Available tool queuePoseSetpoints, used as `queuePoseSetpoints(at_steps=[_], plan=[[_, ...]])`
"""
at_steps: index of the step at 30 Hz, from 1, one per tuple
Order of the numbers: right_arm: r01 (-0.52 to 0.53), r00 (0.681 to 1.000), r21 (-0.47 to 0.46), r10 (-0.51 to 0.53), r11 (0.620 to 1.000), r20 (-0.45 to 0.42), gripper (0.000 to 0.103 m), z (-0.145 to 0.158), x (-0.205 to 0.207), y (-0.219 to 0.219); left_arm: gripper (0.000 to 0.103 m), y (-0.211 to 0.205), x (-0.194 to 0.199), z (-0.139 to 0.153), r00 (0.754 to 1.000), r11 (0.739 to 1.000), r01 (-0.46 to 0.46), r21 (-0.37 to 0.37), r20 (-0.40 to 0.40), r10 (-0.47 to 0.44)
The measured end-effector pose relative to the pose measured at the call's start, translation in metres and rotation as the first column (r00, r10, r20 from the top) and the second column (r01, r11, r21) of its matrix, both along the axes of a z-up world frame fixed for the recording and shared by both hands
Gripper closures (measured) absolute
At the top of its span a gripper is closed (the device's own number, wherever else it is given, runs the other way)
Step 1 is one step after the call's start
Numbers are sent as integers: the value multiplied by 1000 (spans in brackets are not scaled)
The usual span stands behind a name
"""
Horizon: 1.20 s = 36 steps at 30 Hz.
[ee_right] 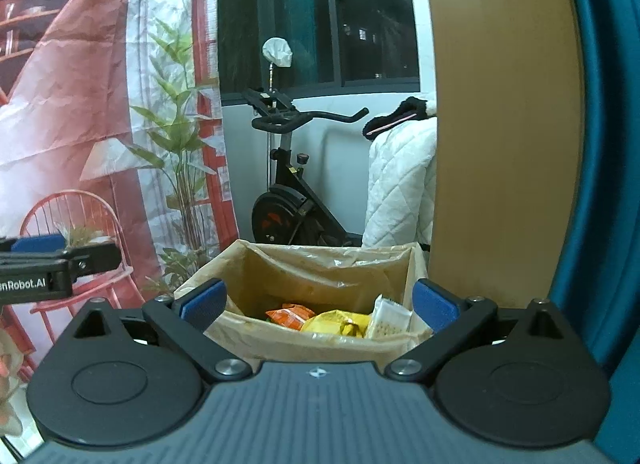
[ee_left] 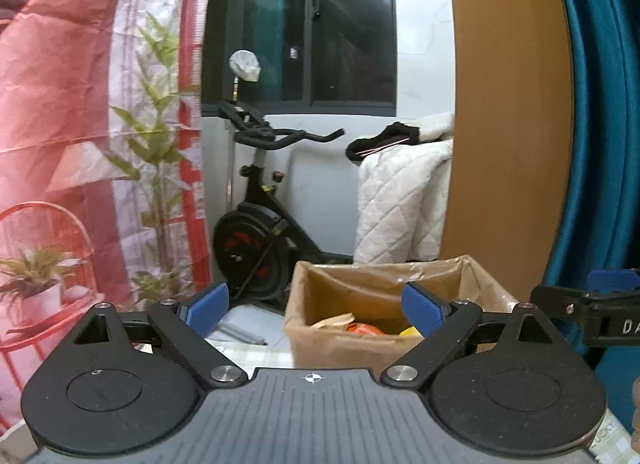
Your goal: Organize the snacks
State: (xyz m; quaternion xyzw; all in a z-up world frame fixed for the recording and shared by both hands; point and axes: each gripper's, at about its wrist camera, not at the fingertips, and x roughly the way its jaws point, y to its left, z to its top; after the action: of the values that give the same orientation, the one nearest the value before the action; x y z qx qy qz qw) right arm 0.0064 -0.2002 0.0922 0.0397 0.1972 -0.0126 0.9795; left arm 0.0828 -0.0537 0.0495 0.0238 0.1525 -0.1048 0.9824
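Snacks (ee_right: 320, 318): lying in my lined box (ee_right: 332, 264)
Left gripper (ee_left: 316, 308): my jaws apart, empty
Right gripper (ee_right: 320, 302): my jaws apart, empty

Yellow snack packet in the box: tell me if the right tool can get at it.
Probably yes: the right tool is open and empty, the lined box is open-topped, and the yellow snack packet lies uncovered on top.

We see a checkered tabletop (ee_left: 256, 356) just past the gripper body, and on it sits a cardboard box (ee_left: 340, 352) lined with clear plastic, snack packets (ee_right: 320, 318) piled loosely inside.
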Motion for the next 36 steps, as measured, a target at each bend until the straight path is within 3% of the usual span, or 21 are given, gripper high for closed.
queuePoseSetpoints(at_steps=[6, 12, 17, 36], plan=[[6, 1000, 12, -6, 1000, -10, 2, -4, -14, -1, 7, 5, -11, -4, 999, 1000, 2, -22, -46, -3], [7, 999, 11, -7, 1000, -32, 2, -7, -21, -1, 7, -3, -17, -6, 998, 998, -36, 55, -55, 39], [2, 1000, 11, -2, 1000, -22, 1, -5, -24, -1, 7, 3, -19, -3, 997, 999, -28, 21, -66, 29], [3, 1000, 14, -3, 1000, -24, 0, -4, -27, -2, 6, -5, -21, -2, 997, 999, -40, 16, -58, 41]])
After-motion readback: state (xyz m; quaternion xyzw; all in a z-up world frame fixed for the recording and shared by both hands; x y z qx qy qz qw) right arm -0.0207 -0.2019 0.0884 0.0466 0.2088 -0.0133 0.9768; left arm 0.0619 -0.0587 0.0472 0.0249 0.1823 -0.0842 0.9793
